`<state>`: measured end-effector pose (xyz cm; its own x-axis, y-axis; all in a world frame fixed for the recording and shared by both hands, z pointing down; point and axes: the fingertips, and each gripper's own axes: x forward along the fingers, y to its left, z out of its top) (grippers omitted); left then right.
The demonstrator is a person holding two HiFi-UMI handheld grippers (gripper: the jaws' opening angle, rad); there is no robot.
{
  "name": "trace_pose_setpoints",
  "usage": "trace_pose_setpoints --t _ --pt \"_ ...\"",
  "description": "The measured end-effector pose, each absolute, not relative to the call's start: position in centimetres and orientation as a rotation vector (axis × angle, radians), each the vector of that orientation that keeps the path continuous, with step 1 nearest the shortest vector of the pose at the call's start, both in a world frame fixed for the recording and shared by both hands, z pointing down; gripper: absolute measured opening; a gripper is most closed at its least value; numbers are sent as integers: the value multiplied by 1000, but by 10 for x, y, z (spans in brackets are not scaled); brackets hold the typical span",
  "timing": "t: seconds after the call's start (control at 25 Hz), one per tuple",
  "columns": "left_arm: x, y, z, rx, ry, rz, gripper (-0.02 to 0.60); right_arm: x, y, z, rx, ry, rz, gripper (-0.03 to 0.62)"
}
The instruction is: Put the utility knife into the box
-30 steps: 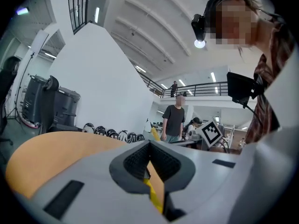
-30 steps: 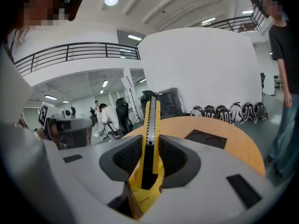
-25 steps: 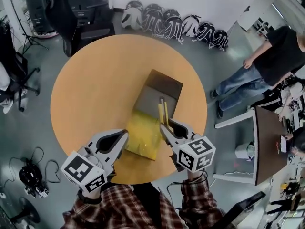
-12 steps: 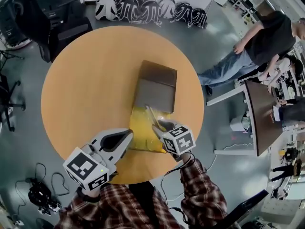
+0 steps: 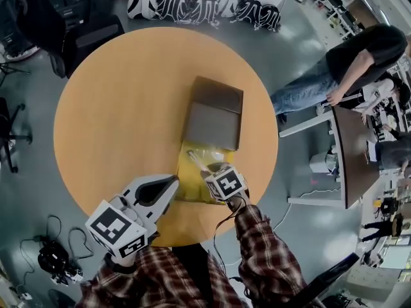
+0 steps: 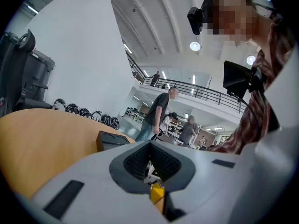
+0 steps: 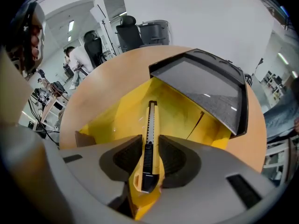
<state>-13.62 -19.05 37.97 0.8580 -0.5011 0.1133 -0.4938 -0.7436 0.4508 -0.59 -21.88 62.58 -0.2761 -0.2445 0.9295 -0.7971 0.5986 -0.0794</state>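
Placement is the step in hand. The right gripper (image 5: 205, 167) has its jaws clenched on the yellow plastic utility knife with a black slider (image 7: 150, 125), gripping it by the handle end. The blade end points forward and down into the open yellow-lined cardboard box (image 5: 191, 190). Held lengthwise like this, the knife lines up with the long side of the yellow tray, so it should lie flat once let go. Whether its tip already touches the box floor cannot be told. It has not been released, so I judge the task close to done but not finished.

The box sits on the round orange wooden surface (image 5: 115, 120), running from the centre towards 5 o'clock. Its dark grey lid (image 5: 212, 117) is folded back on the 12 o'clock side, which leaves the tray open on the side nearest the person. In the right gripper view the lid rises at about 1 o'clock, clear of the knife's path.

The left gripper (image 5: 172, 183) waits near the surface's 7 o'clock edge, just beside the box's left wall. Its jaws are closed on nothing, and it seems to be kept out of the way or ready to steady the box.

By count there is one knife, one box with one lid, and two grippers.
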Motion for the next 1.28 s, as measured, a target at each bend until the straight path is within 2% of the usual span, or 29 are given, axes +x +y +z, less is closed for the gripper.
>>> trace_pose_setpoints --t 0.76,1.0,1.28 --pt "-140 -186 374 2539 -828 -60 11 -10 -220 637 808 -1811 689 126" --pt "-139 -180 359 2584 -818 -70 11 -12 -221 585 966 -1984 770 126" --pt "-123 -175 327 2666 -792 -89 11 -25 -224 453 1149 -2350 729 124"
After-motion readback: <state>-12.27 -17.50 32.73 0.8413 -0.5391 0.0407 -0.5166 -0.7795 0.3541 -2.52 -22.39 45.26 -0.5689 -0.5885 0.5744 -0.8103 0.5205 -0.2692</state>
